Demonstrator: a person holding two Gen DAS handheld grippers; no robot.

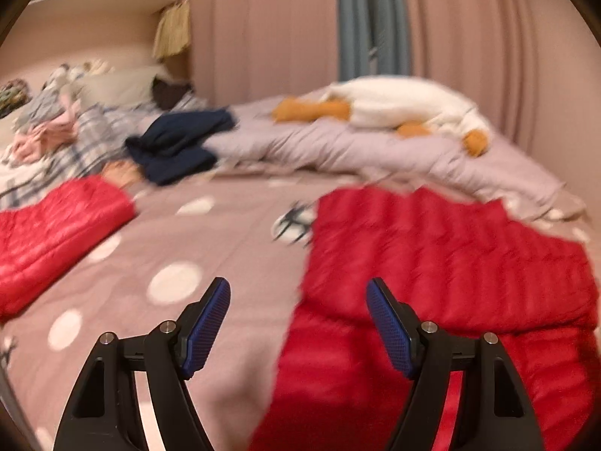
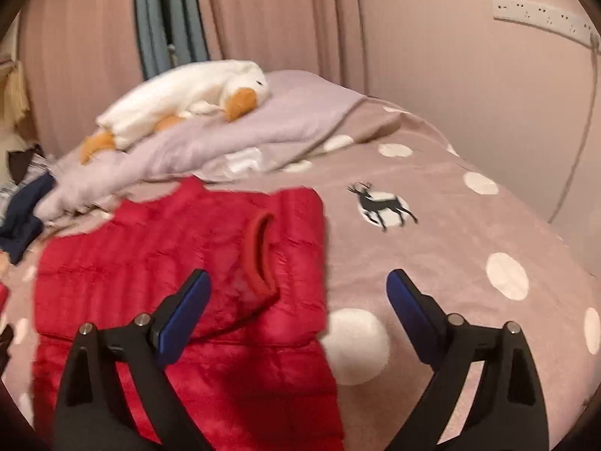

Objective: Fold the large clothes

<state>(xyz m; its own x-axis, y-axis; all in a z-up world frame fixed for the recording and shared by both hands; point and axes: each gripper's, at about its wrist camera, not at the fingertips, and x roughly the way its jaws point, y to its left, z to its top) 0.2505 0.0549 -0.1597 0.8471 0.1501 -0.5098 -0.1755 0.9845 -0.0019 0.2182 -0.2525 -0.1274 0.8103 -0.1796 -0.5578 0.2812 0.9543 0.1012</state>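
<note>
A: Start at the tongs. How do they stand?

B: The left gripper has its blue pads spread wide with nothing between them. The right gripper is wide too, and empty; no cloth is pinched in either.

A: And the garment?

B: A red quilted puffer jacket lies flat on the pink bedsheet with white dots. One sleeve is already laid across its body, the knitted cuff sitting just beyond the right gripper's left finger. The other red sleeve stretches away to the left, well apart from the body.

A: Which way does it run?

B: Its long axis goes away from both grippers, toward the white plush goose on the lilac duvet.

A: Nearer hand?

B: The left, I'd judge, for that loose sleeve; the right hovers at the jacket's right edge.
</note>
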